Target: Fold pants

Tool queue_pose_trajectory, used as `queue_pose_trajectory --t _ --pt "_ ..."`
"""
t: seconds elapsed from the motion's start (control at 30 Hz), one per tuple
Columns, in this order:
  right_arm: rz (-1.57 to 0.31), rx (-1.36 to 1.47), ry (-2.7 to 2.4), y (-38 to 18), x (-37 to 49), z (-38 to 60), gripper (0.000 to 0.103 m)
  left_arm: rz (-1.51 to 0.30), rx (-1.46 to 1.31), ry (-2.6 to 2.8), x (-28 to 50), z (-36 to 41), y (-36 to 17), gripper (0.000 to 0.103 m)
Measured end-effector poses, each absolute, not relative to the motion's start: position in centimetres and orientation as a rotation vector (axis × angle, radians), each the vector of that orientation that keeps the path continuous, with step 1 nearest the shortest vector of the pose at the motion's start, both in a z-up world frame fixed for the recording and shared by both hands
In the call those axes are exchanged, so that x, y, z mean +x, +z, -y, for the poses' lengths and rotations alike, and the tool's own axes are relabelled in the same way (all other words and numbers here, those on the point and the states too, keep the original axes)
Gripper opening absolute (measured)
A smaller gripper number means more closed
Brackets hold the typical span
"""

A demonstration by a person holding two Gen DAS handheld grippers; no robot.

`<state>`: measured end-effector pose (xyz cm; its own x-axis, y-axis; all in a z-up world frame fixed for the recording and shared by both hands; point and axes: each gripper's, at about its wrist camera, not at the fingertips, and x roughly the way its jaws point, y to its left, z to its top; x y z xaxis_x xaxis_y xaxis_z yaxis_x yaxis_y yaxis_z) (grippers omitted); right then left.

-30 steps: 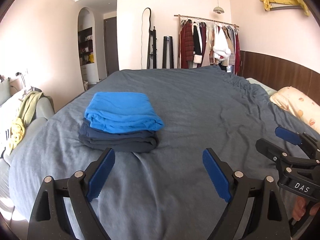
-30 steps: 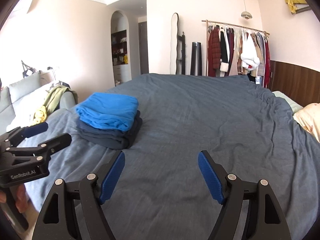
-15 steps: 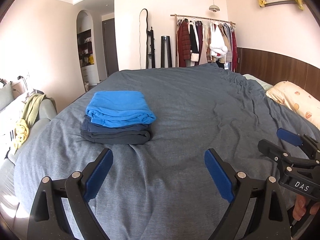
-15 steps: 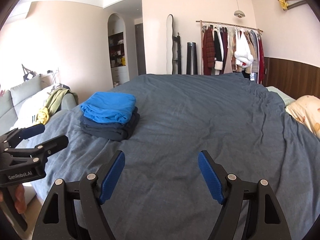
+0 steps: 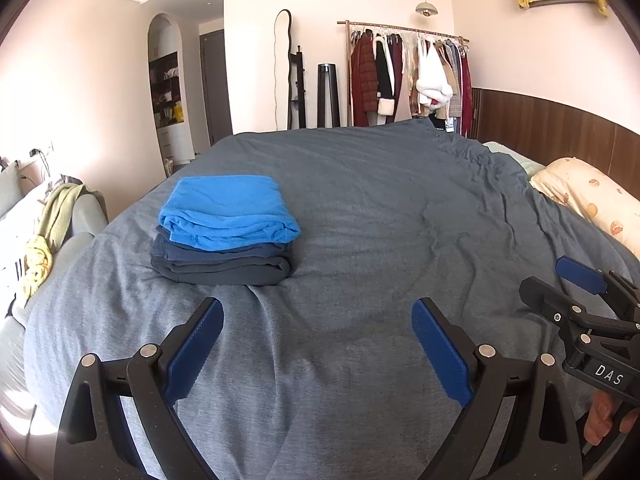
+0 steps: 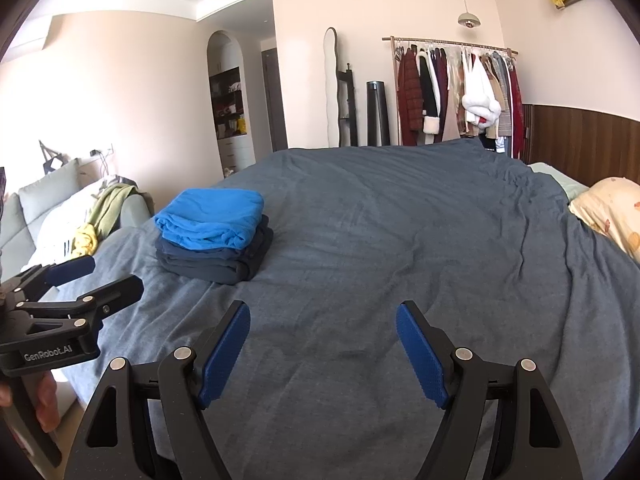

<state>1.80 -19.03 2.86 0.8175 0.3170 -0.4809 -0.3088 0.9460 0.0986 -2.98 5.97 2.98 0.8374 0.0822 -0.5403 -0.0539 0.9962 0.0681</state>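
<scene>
Blue pants lie neatly folded atop dark folded pants.

Folded bright blue pants stacked on dark ones (neat)

The left gripper hangs tilted downward with its jaws spread wide and nothing between the blue pads. The right gripper sits beside it at a like tilt, jaws also wide and empty. Fingers wrap each handle from below
</scene>
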Motion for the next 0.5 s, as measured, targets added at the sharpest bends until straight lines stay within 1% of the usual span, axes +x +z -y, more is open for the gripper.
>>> queue_pose_trajectory --t 0.17,0.23,0.5 --pt "-0.523 0.015 0.33 2.75 1.98 19.24 0.076 -0.574 0.047 0.07 -2.99 -6.02 2.91 0.097" --pt "-0.523 0.014 0.33 2.73 1.98 19.31 0.076 -0.572 0.049 0.073 -2.99 -6.04 2.93 0.102" --pt "-0.523 0.014 0.332 2.74 1.95 19.23 0.076 -0.585 0.041 0.083 -3.29 -5.47 2.8 0.103"
